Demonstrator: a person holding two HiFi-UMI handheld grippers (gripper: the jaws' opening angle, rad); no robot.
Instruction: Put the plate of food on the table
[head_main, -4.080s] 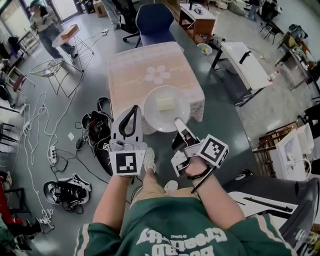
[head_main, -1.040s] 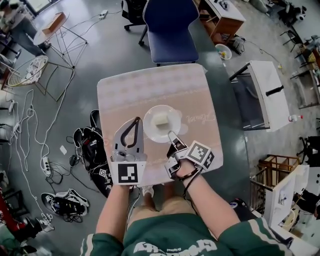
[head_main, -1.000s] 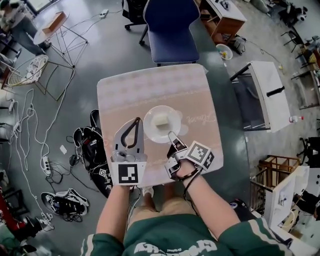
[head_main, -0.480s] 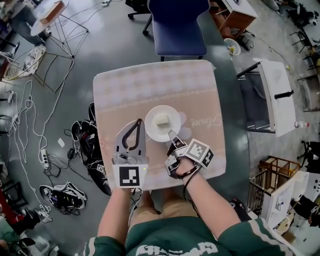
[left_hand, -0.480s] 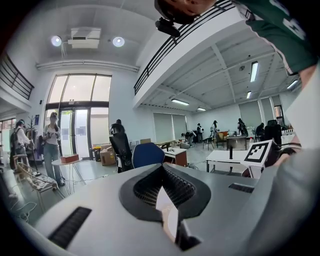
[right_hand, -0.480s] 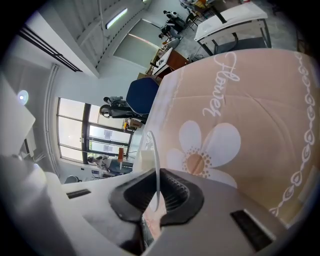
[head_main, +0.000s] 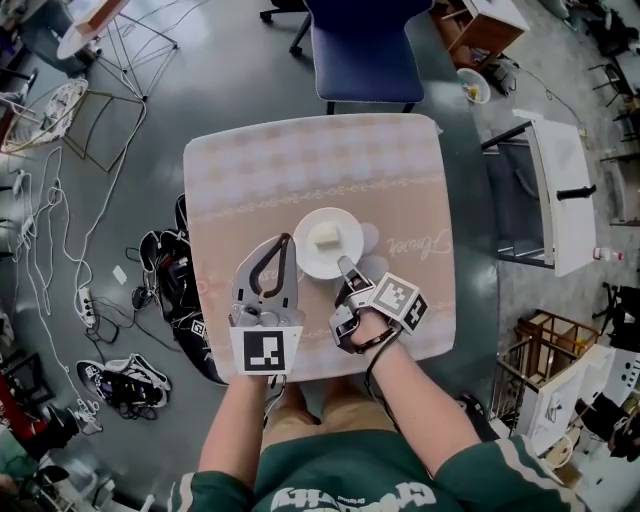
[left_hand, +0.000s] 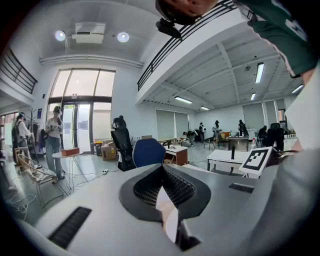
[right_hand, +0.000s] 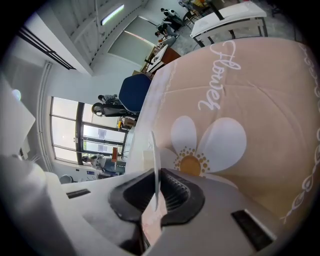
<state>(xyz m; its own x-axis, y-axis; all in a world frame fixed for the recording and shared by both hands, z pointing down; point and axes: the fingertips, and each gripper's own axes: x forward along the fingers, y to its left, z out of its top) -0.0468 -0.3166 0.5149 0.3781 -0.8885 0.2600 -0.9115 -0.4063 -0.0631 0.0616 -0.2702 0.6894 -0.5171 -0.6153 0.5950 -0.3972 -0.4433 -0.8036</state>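
Observation:
A white plate (head_main: 328, 243) with a pale block of food (head_main: 325, 237) lies over the middle of the peach-clothed table (head_main: 250, 190). I cannot tell whether it rests on the cloth. My right gripper (head_main: 343, 262) is shut on its near rim. In the right gripper view the thin plate edge (right_hand: 152, 150) stands between the jaws of the right gripper (right_hand: 156, 169), just above the cloth's flower print (right_hand: 200, 150). My left gripper (head_main: 284, 240) is beside the plate's left edge, apart from it. In the left gripper view the left gripper (left_hand: 162, 167) is shut on nothing.
A blue chair (head_main: 360, 50) stands at the table's far side. Black bags (head_main: 170, 280) and cables (head_main: 50, 230) lie on the floor to the left. A white side table (head_main: 560, 180) stands to the right. The person's legs are at the table's near edge.
Both grippers and the plate have sunk toward the table. Four seconds ago the plate hung over the table's near edge; now it is over the middle.

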